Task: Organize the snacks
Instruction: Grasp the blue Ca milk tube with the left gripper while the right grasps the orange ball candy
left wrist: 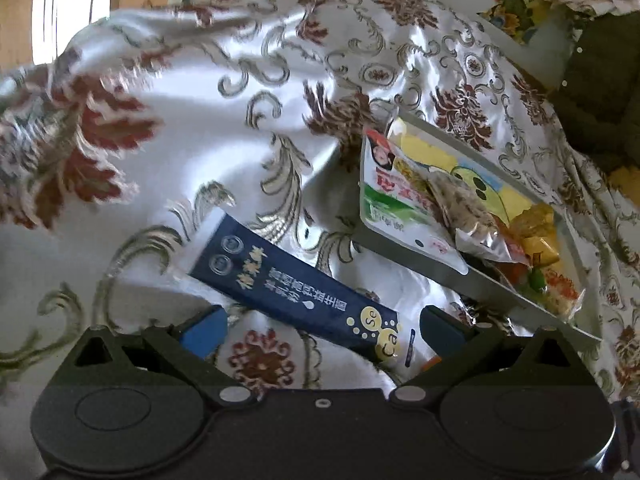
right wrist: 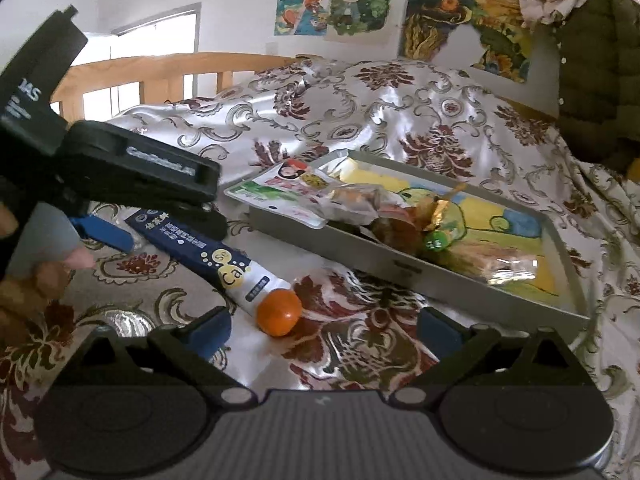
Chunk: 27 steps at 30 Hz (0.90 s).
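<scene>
Nearest the lens in rt wrist view: right gripper (right wrist: 324,332), blue pads spread wide, released, nothing btwn them but patterned bedspread (right wrist: 360,344). Just beyond, lower centre of frame, sat a small orange (right wrist: 279,312), touching the white end of a long navy snack box (right wrist: 200,252) that ran diagonally up toward frame left. Left gripper (right wrist: 160,216) entered from upper left of that frame, black body over the box's far end, one blue finger (right wrist: 108,234) lying beside the box; person's hand (right wrist: 36,280) seen at left edge. In left wrist view, left gripper (left wrist: 320,330) also released, jaws wide apart, navy snack box (left wrist: 288,284) slanting across the gap btwn them, low centre; couldn't tell if either pad touched it. Grey tray (right wrist: 400,272) sat right of centre on the bedspread, near the box but apart from it. Held a pile of snacks toward its left end: white-and-green pouch (right wrist: 280,196) overhanging the near-left rim, clear-wrapped pkts (right wrist: 360,200), gold foil wrapper (right wrist: 440,208), small green pc (right wrist: 436,240). Same tray (left wrist: 460,276) at right of left wrist frame, pouch (left wrist: 396,208) hanging over its edge. Wooden bed rail (right wrist: 168,68) upper left, cartoon posters (right wrist: 336,0) on wall at top, dark green jacket (right wrist: 600,72) upper right.
</scene>
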Each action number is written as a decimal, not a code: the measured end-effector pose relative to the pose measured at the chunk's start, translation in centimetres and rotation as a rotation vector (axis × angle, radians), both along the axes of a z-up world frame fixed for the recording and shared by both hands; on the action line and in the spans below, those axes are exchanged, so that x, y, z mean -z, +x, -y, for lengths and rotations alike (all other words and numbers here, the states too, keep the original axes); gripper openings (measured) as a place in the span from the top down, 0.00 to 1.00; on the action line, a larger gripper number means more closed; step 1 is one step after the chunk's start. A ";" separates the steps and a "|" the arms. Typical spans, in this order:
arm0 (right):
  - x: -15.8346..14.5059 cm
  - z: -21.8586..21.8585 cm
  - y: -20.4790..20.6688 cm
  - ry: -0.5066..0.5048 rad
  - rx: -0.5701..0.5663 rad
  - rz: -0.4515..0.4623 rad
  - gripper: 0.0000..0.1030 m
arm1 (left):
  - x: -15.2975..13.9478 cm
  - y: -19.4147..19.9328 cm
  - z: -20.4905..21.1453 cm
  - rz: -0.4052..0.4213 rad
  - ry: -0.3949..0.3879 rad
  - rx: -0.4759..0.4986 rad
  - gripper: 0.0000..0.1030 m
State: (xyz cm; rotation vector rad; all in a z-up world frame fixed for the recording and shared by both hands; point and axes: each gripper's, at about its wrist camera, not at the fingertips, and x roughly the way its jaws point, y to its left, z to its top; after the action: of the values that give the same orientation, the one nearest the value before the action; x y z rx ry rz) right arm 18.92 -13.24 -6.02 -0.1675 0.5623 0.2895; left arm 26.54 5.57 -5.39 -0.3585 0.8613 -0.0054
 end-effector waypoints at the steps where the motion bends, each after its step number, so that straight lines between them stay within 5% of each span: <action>1: 0.2 -0.1 0.3 0.009 -0.002 -0.008 0.05 | 0.4 0.2 0.1 -0.002 -0.007 -0.003 0.01; 14: 2.5 -1.7 2.9 0.059 -0.019 -0.076 0.20 | 1.4 2.0 0.7 0.025 0.003 -0.073 0.03; 20: 3.0 -1.7 4.0 0.124 -0.027 -0.110 0.40 | 1.8 2.7 1.3 0.022 0.083 -0.067 0.23; 27: 3.2 -1.7 4.6 0.144 -0.037 -0.124 0.58 | 2.1 3.0 1.2 0.042 0.016 -0.042 0.44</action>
State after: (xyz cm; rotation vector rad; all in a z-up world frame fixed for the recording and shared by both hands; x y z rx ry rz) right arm 23.48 -11.54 -9.25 -0.0213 0.6594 0.3772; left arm 29.55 4.38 -7.49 -0.3604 0.8117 0.0326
